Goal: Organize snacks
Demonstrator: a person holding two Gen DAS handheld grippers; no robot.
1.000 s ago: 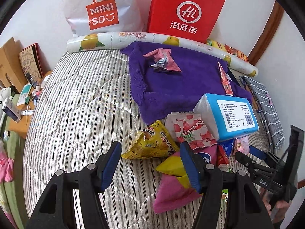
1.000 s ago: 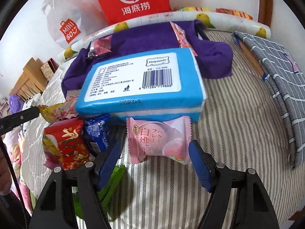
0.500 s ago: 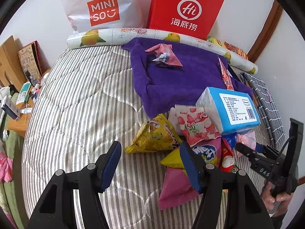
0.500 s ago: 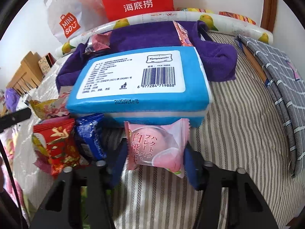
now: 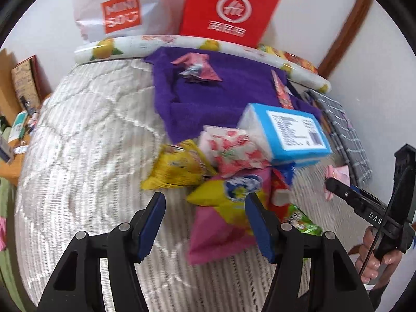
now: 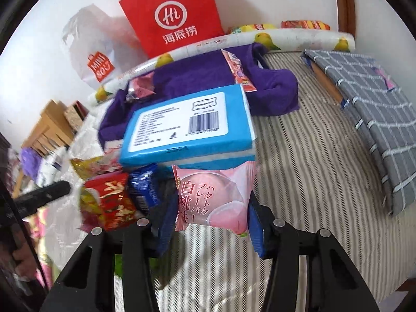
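A pink peach-print snack packet [image 6: 213, 197] with Japanese lettering stands upright, gripped at both side edges, in front of the blue tissue pack [image 6: 187, 127]. Left of it lie a red-and-gold packet [image 6: 109, 202] and a small dark blue one [image 6: 144, 187] on the striped bedding. A yellow pouch [image 5: 176, 166], a strawberry-print bag [image 5: 231, 148] and a pink-and-yellow bag [image 5: 223, 218] lie heaped together.
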